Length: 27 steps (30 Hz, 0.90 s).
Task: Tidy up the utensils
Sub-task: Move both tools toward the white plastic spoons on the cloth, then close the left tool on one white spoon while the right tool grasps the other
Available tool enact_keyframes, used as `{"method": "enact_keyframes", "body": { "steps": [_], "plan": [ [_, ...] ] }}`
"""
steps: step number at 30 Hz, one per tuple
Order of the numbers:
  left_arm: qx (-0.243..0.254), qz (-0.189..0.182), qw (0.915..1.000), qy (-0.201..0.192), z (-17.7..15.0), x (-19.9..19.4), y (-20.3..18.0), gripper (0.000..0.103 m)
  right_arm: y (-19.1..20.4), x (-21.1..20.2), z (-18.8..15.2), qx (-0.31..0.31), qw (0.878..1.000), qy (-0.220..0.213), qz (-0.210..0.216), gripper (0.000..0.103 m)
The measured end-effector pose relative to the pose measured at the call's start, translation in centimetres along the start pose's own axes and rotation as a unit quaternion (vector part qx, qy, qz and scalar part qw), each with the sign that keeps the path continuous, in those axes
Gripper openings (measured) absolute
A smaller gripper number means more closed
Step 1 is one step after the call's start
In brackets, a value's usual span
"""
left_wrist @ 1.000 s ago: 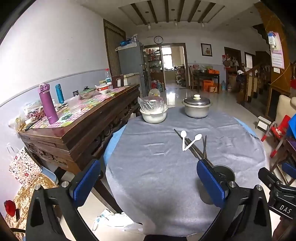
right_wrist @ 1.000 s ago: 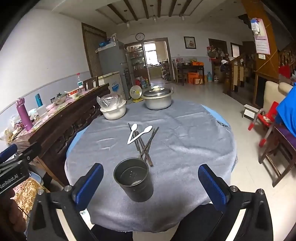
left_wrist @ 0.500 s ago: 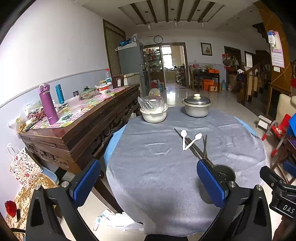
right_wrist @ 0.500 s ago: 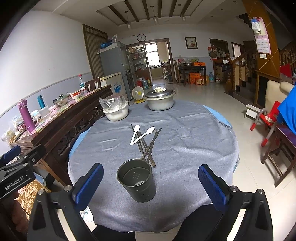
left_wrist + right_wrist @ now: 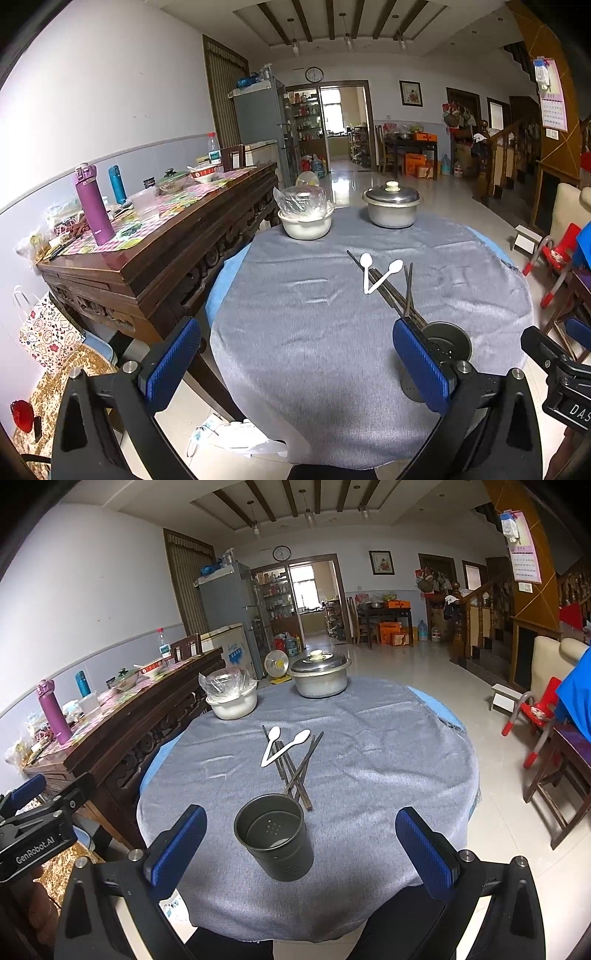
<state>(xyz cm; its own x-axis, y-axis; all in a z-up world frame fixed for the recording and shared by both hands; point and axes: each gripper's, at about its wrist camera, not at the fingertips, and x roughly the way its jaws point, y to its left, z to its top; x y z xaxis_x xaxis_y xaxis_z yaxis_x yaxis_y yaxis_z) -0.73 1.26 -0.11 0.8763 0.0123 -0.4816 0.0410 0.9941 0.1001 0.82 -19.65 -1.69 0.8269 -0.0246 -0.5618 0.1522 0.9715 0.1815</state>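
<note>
Both grippers, left gripper (image 5: 295, 356) and right gripper (image 5: 301, 847), are wide apart and hold nothing. Spoons (image 5: 275, 746) and chopsticks (image 5: 299, 775) lie behind the cup (image 5: 273, 836).

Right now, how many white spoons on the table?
2. Left spoon and right spoon lie mid-table in a V, handles meeting, atop the chopsticks. None visible elsewhere.

This is a family home, an open dining and living room: a round table (image 5: 369, 775) with a lidded pot (image 5: 320, 675), a carved wooden sideboard (image 5: 166, 236), a refrigerator (image 5: 229, 602), a wall clock (image 5: 282, 553) and a wooden staircase (image 5: 491, 613).
</note>
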Motion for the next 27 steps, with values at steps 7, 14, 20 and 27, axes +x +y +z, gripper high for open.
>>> {"method": "enact_keyframes", "body": {
  "steps": [7, 14, 20, 27],
  "plan": [
    [0.022, 0.006, 0.9997, 0.008, 0.6, 1.6, -0.3, 0.103, -1.0, 1.2, 1.2, 0.014, 1.000, 0.007, 0.001, 0.103],
    [0.021, 0.010, 0.9990, 0.039, 1.4, 6.2, 0.0, 0.103, -3.1, 5.5, 4.7, 0.045, 0.998, 0.034, 0.020, 0.103],
    [0.016, 0.011, 0.9973, 0.071, 2.6, 12.1, 0.5, 0.103, -4.9, 13.6, 8.5, 0.086, 0.988, 0.098, 0.080, 0.103],
    [0.000, -0.030, 0.9907, 0.133, 5.6, 22.8, 1.6, 0.103, -5.9, 29.0, 13.1, 0.146, 0.959, 0.194, 0.148, 0.096]
  ]
}}
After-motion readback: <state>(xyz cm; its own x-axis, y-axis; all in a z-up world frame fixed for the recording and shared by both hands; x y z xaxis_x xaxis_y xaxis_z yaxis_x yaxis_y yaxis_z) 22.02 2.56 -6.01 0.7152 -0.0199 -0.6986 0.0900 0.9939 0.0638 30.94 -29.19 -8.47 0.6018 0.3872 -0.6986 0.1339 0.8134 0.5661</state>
